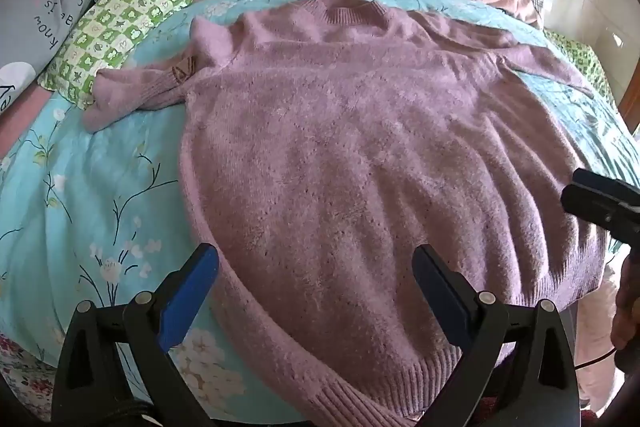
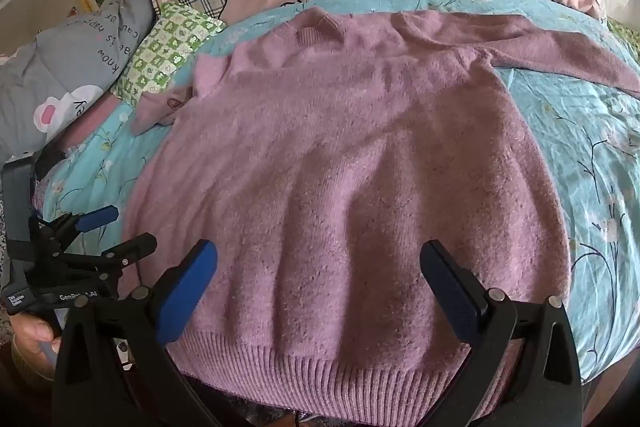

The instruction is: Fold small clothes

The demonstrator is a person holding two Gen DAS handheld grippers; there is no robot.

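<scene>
The fuzzy mauve knitted sweater (image 2: 352,163) lies flat and face up on the turquoise floral bedsheet (image 1: 100,187), its long axis running from the ribbed hem just ahead of both grippers to the collar at the far end. The left gripper (image 1: 316,291) and the right gripper (image 2: 318,287) both hang wide apart and empty. The left one sits nearer the crumpled left sleeve (image 1: 136,95).

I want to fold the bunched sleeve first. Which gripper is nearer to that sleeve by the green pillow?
Left. The left gripper hovers over the hem corner on the bunched sleeve's side; the right gripper is over the hem's middle, farther away.
</scene>
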